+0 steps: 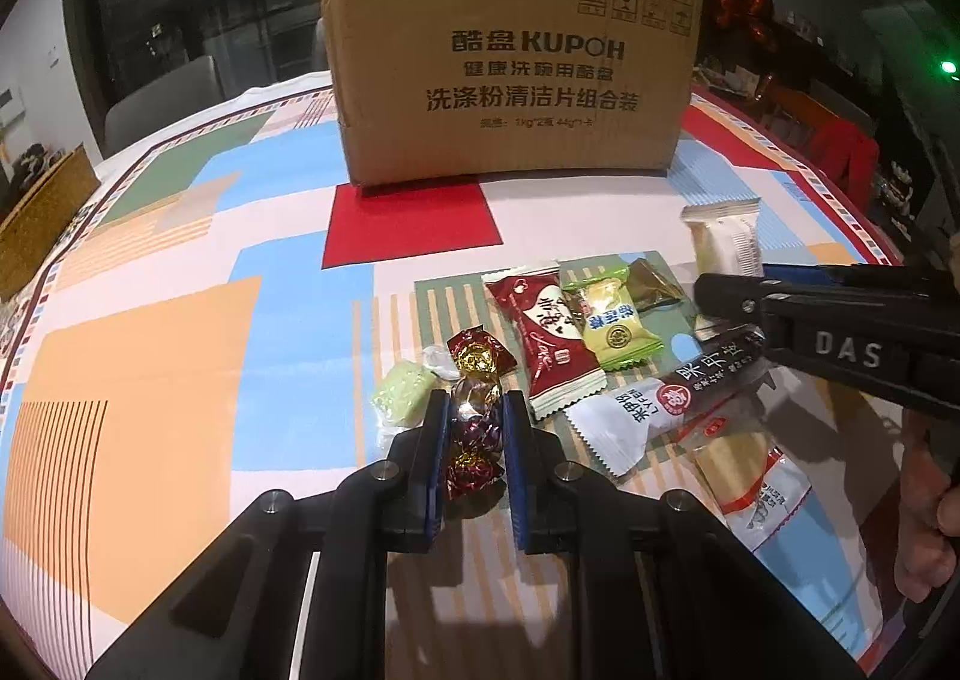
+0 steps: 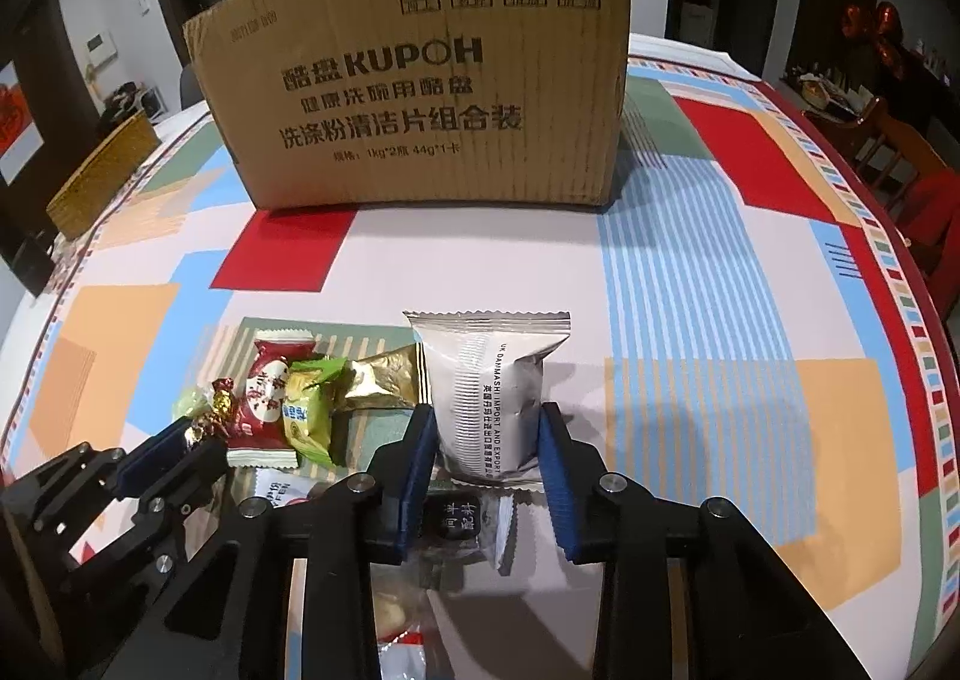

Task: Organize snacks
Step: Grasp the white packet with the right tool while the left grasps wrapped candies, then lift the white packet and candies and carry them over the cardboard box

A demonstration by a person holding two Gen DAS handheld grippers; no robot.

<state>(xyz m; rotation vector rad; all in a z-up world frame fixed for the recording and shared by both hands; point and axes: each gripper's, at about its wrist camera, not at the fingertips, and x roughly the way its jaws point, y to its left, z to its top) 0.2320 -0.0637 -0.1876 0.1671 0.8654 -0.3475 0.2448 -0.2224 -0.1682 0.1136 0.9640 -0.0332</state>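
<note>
My left gripper (image 1: pixel 476 410) is shut on a foil-wrapped candy (image 1: pixel 475 416) that lies on the patterned tablecloth (image 1: pixel 180 320); both blue pads press its sides. My right gripper (image 2: pixel 487 422) is shut on a silver snack packet (image 2: pixel 489 380), with a pad against each side. Between the two lie a red packet (image 1: pixel 540 338), a green-yellow packet (image 1: pixel 612 326), a gold wrapper (image 1: pixel 651 284), a pale green candy (image 1: pixel 402 392) and a black-and-white stick packet (image 1: pixel 678 398). A tall cardboard box (image 1: pixel 510 80) stands behind them.
A woven basket (image 1: pixel 42 224) sits at the table's far left edge. A clear packet (image 1: pixel 750 482) lies under the right gripper's body, and a hand (image 1: pixel 924 500) holds that gripper. Bare cloth stretches left of the snacks and right of the silver packet.
</note>
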